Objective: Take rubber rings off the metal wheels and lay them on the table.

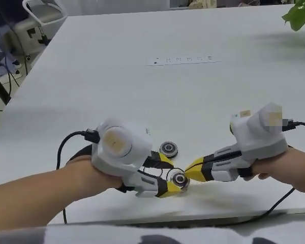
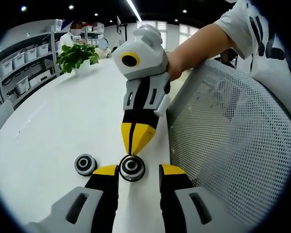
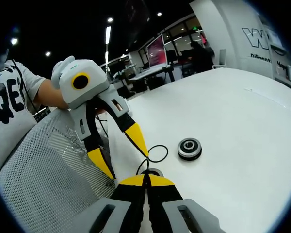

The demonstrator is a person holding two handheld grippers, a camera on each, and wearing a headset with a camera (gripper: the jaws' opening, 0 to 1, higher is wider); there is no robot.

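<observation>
Left gripper [image 2: 139,171], jaws spread, steadies the silver metal wheel [image 2: 132,167] so we peel; right gripper [image 3: 146,177] pinches its thin black rubber ring [image 3: 158,146].

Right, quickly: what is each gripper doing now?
Left gripper: open, around a metal wheel.
Right gripper: shut on the rubber ring.

left tongs [image 2: 139,171] yellow-tipped, ring [image 3: 167,152] black, wheel [image 3: 189,148] black-and-silver, table [image 1: 142,101] white.

Head view overhead; gripper views low, face-to-face; loose wheel [image 3: 189,148] common
</observation>
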